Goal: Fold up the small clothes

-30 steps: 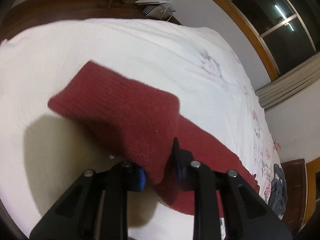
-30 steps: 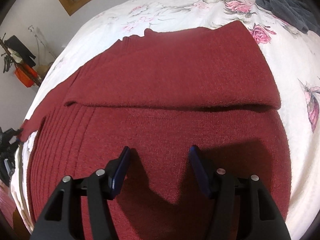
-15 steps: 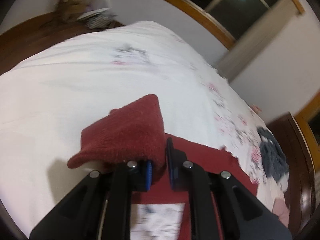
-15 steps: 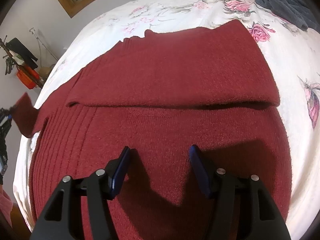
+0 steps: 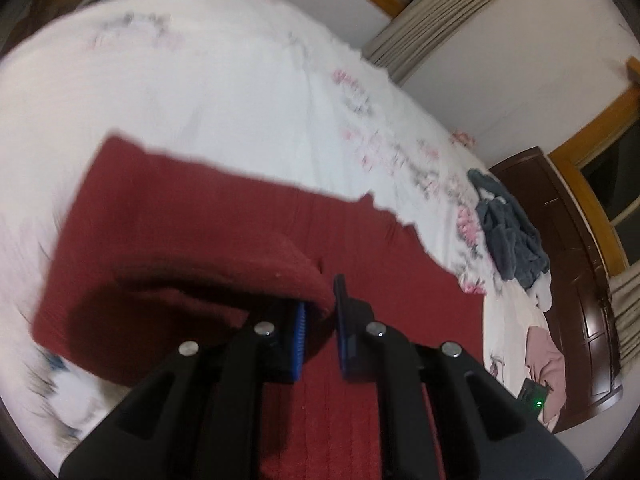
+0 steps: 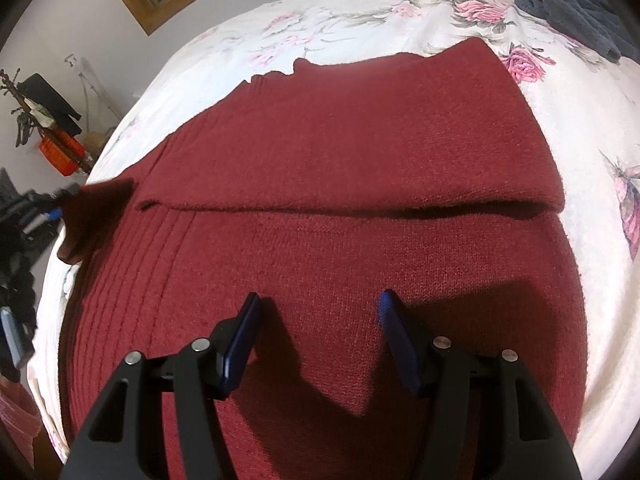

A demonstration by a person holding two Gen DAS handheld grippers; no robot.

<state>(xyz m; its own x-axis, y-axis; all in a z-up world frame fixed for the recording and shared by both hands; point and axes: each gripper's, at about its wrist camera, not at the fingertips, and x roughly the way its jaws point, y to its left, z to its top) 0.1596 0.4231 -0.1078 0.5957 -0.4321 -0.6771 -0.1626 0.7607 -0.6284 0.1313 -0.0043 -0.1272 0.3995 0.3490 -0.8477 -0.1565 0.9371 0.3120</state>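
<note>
A dark red knitted sweater (image 6: 340, 208) lies spread on a white flowered bedspread (image 6: 360, 12). Its far part is folded over, with a fold edge running across the middle. My left gripper (image 5: 322, 304) is shut on the end of the sweater's red sleeve (image 5: 180, 220) and holds it lifted over the garment. The same lifted sleeve (image 6: 96, 216) shows at the left edge of the right wrist view, with the left gripper's body beside it. My right gripper (image 6: 318, 312) hovers low over the near part of the sweater, open, with nothing between its fingers.
A dark grey garment (image 5: 508, 232) lies crumpled on the bed's far corner, with a pink cloth (image 5: 544, 364) beyond it near a dark wooden door (image 5: 580, 264). A rack with an orange crate (image 6: 60, 152) stands past the bed's left side. Curtains (image 5: 452, 12) hang by the wall.
My left gripper has swung right, carrying the sleeve end in over the sweater's body. The right gripper has stayed in place, open.
</note>
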